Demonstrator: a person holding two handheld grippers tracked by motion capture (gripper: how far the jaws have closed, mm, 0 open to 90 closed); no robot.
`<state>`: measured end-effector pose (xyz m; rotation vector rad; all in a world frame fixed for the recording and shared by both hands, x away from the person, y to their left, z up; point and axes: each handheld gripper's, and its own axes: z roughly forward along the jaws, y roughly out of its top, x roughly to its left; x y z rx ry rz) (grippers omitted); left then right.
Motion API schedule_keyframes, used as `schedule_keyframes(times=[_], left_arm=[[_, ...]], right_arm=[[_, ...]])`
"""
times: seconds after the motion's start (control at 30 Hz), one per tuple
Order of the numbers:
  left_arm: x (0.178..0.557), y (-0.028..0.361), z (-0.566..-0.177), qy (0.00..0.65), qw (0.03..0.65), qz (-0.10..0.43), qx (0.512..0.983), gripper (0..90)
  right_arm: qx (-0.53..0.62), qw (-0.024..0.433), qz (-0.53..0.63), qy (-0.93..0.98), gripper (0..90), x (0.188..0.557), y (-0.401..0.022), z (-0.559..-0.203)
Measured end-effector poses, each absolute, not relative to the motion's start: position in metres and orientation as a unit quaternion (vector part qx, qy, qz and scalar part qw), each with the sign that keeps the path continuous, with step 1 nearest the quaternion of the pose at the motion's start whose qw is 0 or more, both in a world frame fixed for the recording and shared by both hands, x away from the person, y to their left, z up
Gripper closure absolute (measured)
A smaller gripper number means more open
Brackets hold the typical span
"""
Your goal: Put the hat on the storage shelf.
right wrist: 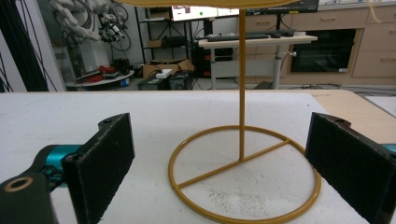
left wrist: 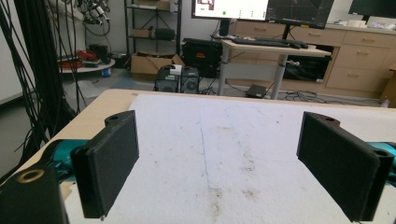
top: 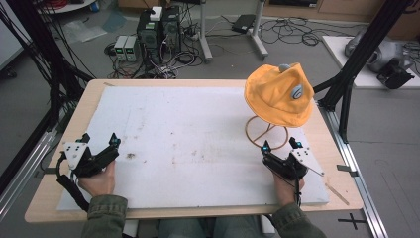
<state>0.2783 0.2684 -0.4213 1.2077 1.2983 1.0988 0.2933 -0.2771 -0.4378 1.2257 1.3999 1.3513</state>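
A white foam sheet (top: 198, 139) covers the tabletop (top: 94, 99). At two o'clock, a yellow hat (top: 278, 94) sits on a gold wire stand (top: 267, 133). Just short of its ring base, the right gripper (top: 281, 146) has fingers (right wrist: 105, 163) spread wide, holding nothing. At eight o'clock, the left gripper (top: 100, 141) is likewise spread and empty.

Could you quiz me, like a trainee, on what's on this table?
1. True or false: the yellow fabric bucket hat lies flat on the white foam board.
2. Which gripper is nearer the gold wire stand with a ring base: A left gripper, B right gripper?
3. Fill in: both grippers' black padded fingers stand ____.

Key: 1 false, it sits atop the stand. 2 B. 3 open, with nothing between them.
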Motion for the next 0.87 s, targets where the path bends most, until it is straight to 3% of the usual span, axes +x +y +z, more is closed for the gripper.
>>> schedule_keyframes(times=[0.87], left_arm=[[0.2807,0.2678,-0.4228,0.539,0.502,0.451,0.503,13.2]], right_arm=[[0.488,0.405,0.531,0.561,7.9,0.2944,-0.2767,-0.4395]])
